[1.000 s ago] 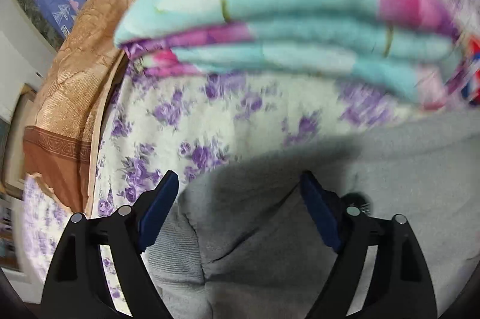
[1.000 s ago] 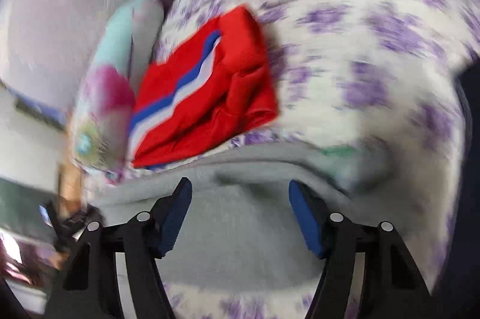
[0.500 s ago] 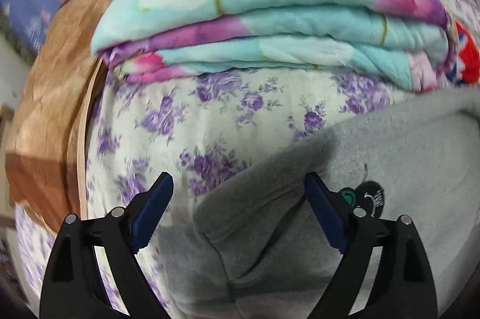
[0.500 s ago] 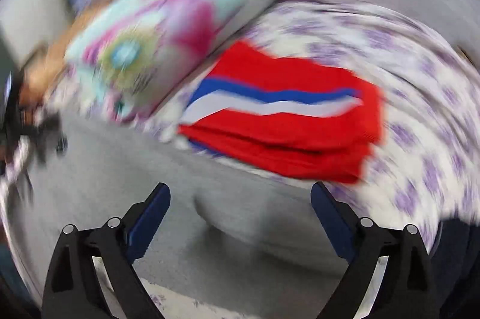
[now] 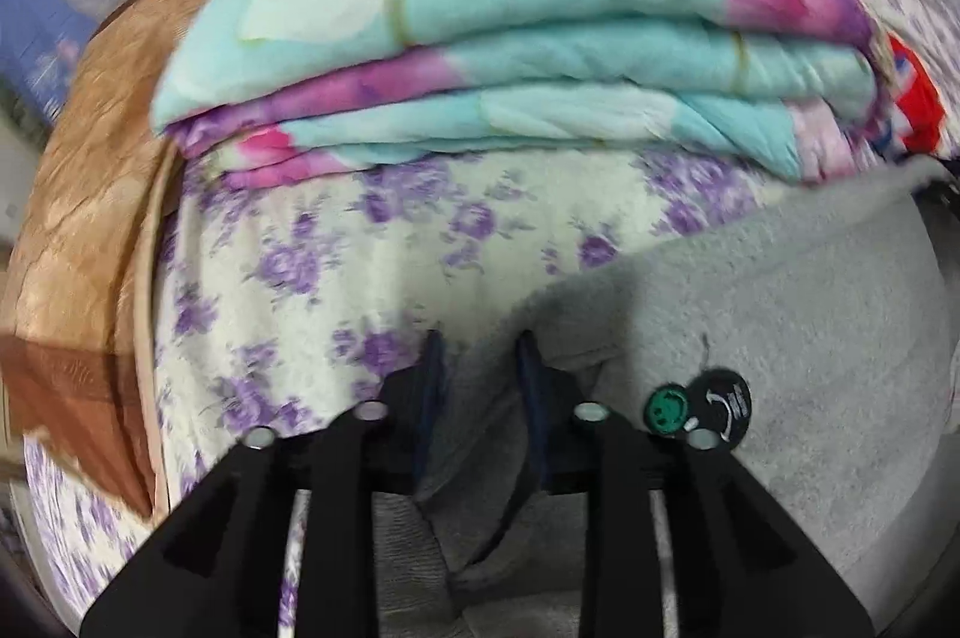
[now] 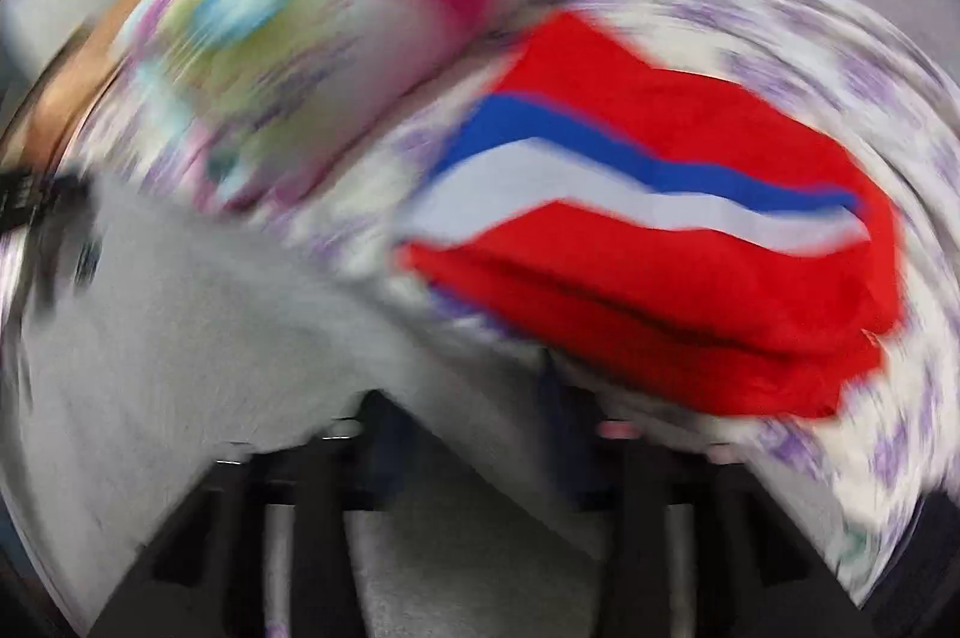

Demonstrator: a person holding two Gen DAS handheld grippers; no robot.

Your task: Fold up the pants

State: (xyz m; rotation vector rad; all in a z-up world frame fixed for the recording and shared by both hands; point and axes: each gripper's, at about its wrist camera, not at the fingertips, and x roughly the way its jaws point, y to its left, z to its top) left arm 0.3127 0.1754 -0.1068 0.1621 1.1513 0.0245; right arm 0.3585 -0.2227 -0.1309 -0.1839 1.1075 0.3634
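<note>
Left gripper [image 5: 477, 356] has its blue-padded fingers nearly together, pinching a fold at the edge of the grey fleece pants [image 5: 780, 314], which lie on the cream bedsheet with purple flowers [image 5: 336, 266] just in front of the folded turquoise-and-pink floral quilt [image 5: 510, 38]. Right gripper [image 6: 462, 398] is motion-blurred, fingers narrow with grey pants cloth between them, apparently clamped, beside a folded red garment with blue and white stripes [image 6: 690, 242].

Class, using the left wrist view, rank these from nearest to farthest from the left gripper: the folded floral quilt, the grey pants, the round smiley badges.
1. grey pants: pinched in the left gripper.
2. smiley badges: on the pants, just right of the fingers.
3. folded floral quilt: farthest, across the purple-flowered sheet.
</note>
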